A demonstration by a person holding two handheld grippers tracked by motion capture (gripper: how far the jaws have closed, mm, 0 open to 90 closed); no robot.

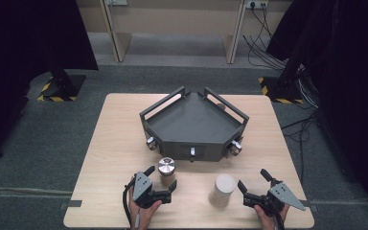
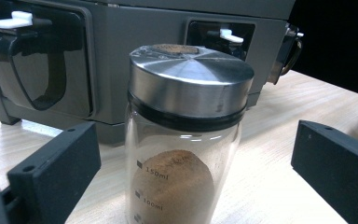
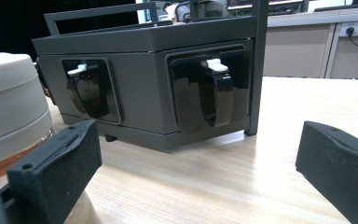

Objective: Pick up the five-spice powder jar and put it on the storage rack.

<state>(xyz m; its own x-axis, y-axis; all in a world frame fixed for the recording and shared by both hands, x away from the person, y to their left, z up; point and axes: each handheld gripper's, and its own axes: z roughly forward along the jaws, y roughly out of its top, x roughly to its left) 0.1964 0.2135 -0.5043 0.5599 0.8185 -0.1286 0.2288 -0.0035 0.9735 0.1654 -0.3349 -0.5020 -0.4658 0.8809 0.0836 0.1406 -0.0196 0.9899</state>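
While both fingers gape empty, left gripper (image 1: 162,179) straddles steel-lidded glass jar of brown powder (image 1: 166,170) untouched, right gripper (image 1: 253,184) beside white-lidded jar (image 1: 222,189), light wooden worktop (image 1: 120,143)

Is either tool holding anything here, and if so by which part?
Nothing is held. The left tool is open around the steel-lidded jar without touching; the right tool is open beside the white-lidded jar.

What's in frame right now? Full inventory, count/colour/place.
Glass jar: 1, clear with steel lid and brown powder, table front, between the left gripper's open jaws.
White-lidded jar: 1, white lid, table front, left of the right gripper.
Rack: 1, dark grey, angled, table centre, three front holders with white tabs.
Table: 1, light wood.
Cables: several, black, back right floor.
Left gripper: 1, black, open.
Right gripper: 1, black, open.
Hands: 2, bottom edge.
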